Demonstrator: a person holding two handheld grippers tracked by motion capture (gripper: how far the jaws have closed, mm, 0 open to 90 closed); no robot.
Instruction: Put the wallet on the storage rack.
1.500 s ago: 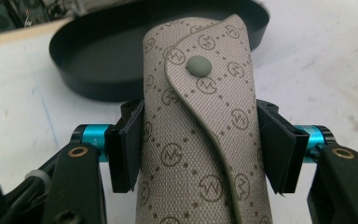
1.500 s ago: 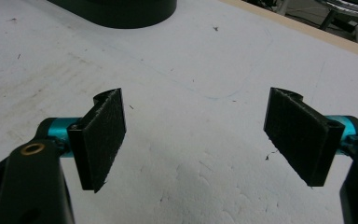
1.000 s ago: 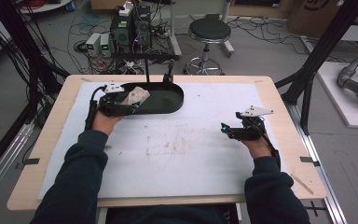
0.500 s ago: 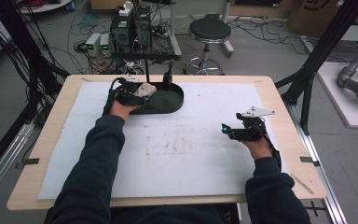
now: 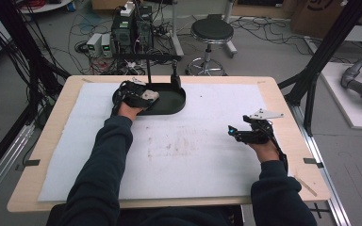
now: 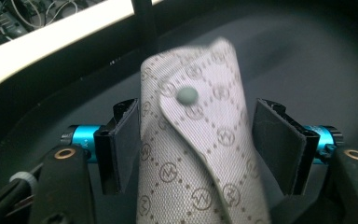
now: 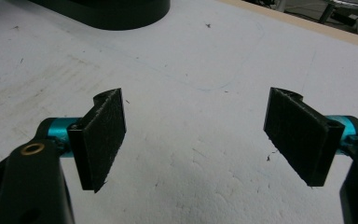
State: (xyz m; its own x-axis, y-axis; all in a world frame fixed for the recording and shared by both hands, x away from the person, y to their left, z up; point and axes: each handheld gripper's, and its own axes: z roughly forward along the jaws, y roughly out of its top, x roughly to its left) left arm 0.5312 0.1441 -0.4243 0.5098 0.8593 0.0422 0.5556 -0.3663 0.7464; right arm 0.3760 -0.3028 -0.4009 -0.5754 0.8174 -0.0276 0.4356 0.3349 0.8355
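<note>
Cables, power boxes and a stool crowd the floor behind my table, which has a white mat over most of the top. At the far left of the mat sits a black tray, and that's where the work is.

My left gripper is down over the tray w/ the patterned pouch between its jaws. Jaws have just been opening: in the left gripper view there's a gap btw the pouch and the far pad, and the near pad is right alongside the fabric, so I read it as let go, not clamped. Pouch is a pale rolled piece w/ a snap button, standing up btw the pads, dark tray floor behind it.

Progress, as I judge it: pouch is already in the tray and released or nearly so. Left to do: back the left gripper off w/o dragging the pouch along.

My right gripper is well apart on the right side of the mat, jaws wide, nothing btw them, bare mat under the pads.
</note>
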